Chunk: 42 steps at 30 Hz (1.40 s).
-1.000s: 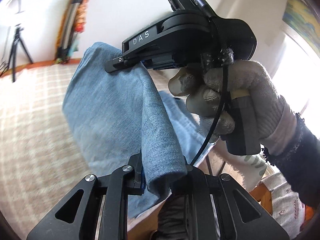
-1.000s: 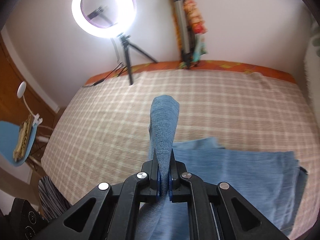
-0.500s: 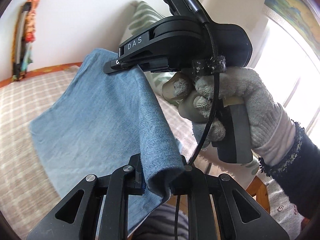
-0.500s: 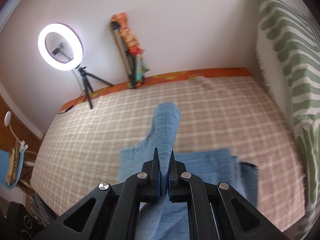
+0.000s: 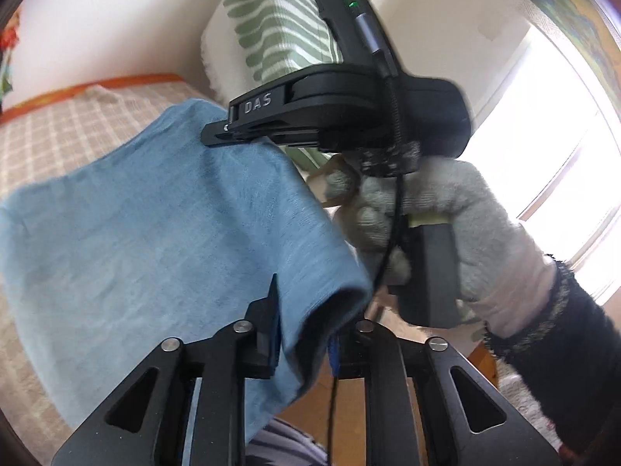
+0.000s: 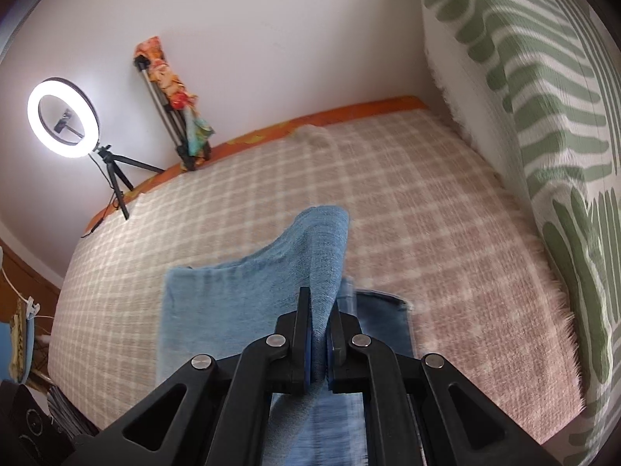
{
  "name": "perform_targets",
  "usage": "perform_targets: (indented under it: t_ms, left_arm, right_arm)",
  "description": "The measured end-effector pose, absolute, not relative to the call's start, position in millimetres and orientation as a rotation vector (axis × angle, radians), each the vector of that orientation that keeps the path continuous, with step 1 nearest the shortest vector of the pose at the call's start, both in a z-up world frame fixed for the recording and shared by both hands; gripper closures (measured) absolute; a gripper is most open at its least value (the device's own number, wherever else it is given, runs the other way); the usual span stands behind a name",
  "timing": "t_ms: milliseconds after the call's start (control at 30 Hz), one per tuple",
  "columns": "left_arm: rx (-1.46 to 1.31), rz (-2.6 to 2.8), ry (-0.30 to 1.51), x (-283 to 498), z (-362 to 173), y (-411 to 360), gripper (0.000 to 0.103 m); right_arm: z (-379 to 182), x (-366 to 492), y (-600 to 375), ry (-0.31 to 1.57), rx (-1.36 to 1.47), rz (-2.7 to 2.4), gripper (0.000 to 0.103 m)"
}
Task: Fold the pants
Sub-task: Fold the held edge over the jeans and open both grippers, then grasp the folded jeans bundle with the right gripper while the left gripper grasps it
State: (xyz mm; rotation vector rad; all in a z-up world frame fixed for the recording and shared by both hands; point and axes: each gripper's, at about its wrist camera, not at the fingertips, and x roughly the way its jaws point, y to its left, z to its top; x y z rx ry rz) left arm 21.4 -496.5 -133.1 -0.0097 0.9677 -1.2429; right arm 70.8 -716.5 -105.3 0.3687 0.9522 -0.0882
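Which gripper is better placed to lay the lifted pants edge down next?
Neither alone: the left gripper and right gripper both clamp the pants edge, raised over the bed, so they should lower together.

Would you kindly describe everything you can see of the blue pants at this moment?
The pants are light blue, of soft denim-like cloth. The left hand-held gripper and the right hand-held gripper each pinch a bunched edge, lifting that part off the checked bedspread. Cloth sags between the two grips. In the right wrist view a lower layer lies flat on the bedspread, with a darker blue edge showing at its right side. Motion blur hides finer details such as seams or pockets.
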Motion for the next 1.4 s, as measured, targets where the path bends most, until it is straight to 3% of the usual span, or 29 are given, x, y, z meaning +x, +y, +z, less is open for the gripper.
perform_targets:
  t_ms: [67,400,600,667,900,1233,1300,1400]
  left_arm:
    - [-0.004,-1.265,0.987,16,-133,-501,0.08]
    - [0.037,-1.189,0.939,14,-120,-447,0.08]
    - [0.053,-1.033,0.949,38,-134,-412,0.08]
    - [0.064,-1.0,0.947,46,-144,-407,0.08]
    - [0.056,-0.923,0.976,54,-161,-390,0.076]
    - [0.028,-0.847,1.046,63,-181,-377,0.07]
    - [0.035,-0.837,1.049,64,-183,-377,0.06]
    - [0.033,-0.824,1.059,67,-185,-376,0.055]
  right_arm:
    - [-115,74,-723,0.966,0.373,-0.075,0.101]
    - [-152,81,-738,0.984,0.312,0.017,0.099]
    - [-146,69,-749,0.972,0.28,0.0,0.084]
    - [-139,61,-751,0.958,0.265,-0.045,0.071]
    - [-114,26,-722,0.899,0.196,0.049,0.068]
    - [-159,16,-709,1.039,0.168,0.082,0.07]
    - [-165,16,-709,1.048,0.171,0.081,0.07]
    - [-172,17,-706,1.067,0.147,0.076,0.07]
